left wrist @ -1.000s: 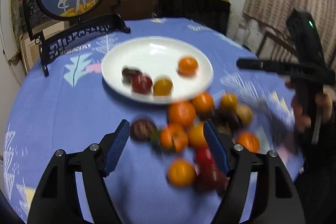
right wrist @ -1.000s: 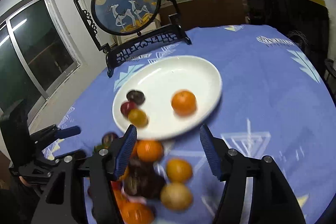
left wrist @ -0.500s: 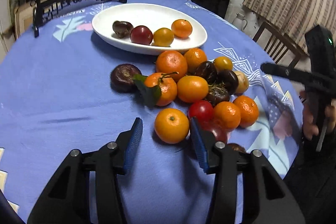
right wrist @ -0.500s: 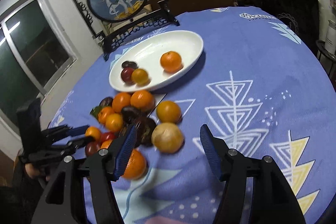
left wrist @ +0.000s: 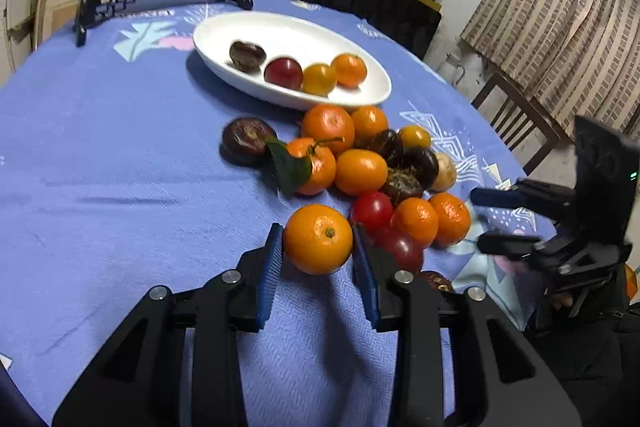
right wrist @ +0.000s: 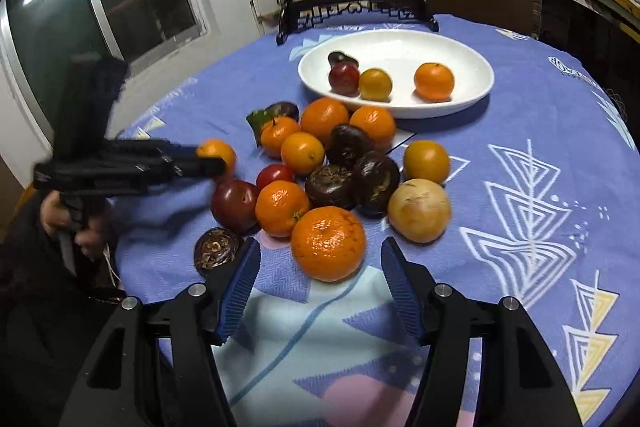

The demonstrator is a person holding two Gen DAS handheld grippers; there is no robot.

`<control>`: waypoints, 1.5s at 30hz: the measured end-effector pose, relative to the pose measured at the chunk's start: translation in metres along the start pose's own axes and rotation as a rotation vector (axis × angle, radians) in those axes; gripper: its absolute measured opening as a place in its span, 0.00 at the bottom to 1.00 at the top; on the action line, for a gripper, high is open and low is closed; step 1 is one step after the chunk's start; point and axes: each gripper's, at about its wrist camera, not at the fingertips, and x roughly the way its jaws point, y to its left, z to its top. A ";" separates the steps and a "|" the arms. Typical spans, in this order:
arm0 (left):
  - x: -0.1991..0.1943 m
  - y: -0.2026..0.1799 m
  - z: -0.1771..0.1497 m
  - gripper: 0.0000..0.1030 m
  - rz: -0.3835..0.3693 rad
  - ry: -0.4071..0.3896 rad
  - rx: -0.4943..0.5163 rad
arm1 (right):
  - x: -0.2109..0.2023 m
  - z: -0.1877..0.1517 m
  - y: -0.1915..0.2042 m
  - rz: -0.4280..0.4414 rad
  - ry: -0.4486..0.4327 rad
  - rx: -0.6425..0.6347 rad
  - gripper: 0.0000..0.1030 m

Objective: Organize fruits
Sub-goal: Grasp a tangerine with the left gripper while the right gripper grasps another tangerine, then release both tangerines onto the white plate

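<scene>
**Blue-clothed round table with loose fruit and a white dish**

Blue patterned cloth covers the round table [left wrist: 100,155]. An oval white ceramic dish [left wrist: 372,95] holds four small fruits. The left gripper [left wrist: 318,259] has just been closing; its fingers [left wrist: 269,263] now clamp a round orange mandarin [left wrist: 318,239] at the near edge of the fruit pile. The right gripper [right wrist: 316,291] stands half-spread, a larger dimpled orange [right wrist: 328,243] just ahead, untouched.

Left gripper [left wrist: 318,247] angled down, jaws just closed onto an orange [left wrist: 319,239], right gripper [right wrist: 316,285] angled down, jaws apart
</scene>
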 end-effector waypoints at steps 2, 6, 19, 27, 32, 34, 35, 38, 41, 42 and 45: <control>-0.007 -0.002 0.002 0.33 0.004 -0.018 0.002 | 0.010 0.002 0.002 -0.029 0.016 -0.010 0.61; -0.013 -0.005 0.003 0.33 0.002 -0.024 0.010 | 0.018 0.002 -0.008 -0.003 0.020 0.045 0.44; -0.008 -0.013 0.056 0.33 0.010 -0.068 0.036 | -0.032 0.047 -0.064 0.091 -0.134 0.241 0.44; 0.048 -0.009 0.146 0.33 0.037 -0.069 0.052 | 0.013 0.132 -0.103 0.091 -0.158 0.322 0.44; 0.097 -0.003 0.174 0.33 0.075 -0.016 0.061 | 0.065 0.164 -0.113 0.062 -0.128 0.335 0.46; 0.103 0.004 0.174 0.40 0.088 -0.002 0.038 | 0.071 0.167 -0.116 0.057 -0.128 0.346 0.52; 0.102 0.006 0.172 0.43 0.086 -0.005 0.029 | 0.069 0.166 -0.117 0.050 -0.139 0.355 0.53; 0.084 0.004 0.158 0.60 0.106 -0.044 0.044 | 0.055 0.157 -0.112 0.029 -0.160 0.323 0.53; 0.060 -0.004 0.138 0.64 0.092 -0.061 0.077 | 0.037 0.139 -0.104 0.015 -0.175 0.301 0.57; 0.051 -0.008 0.127 0.65 0.089 -0.061 0.091 | 0.031 0.131 -0.101 0.006 -0.173 0.296 0.58; 0.031 -0.017 0.102 0.68 0.071 -0.060 0.112 | 0.017 0.104 -0.096 -0.022 -0.163 0.290 0.59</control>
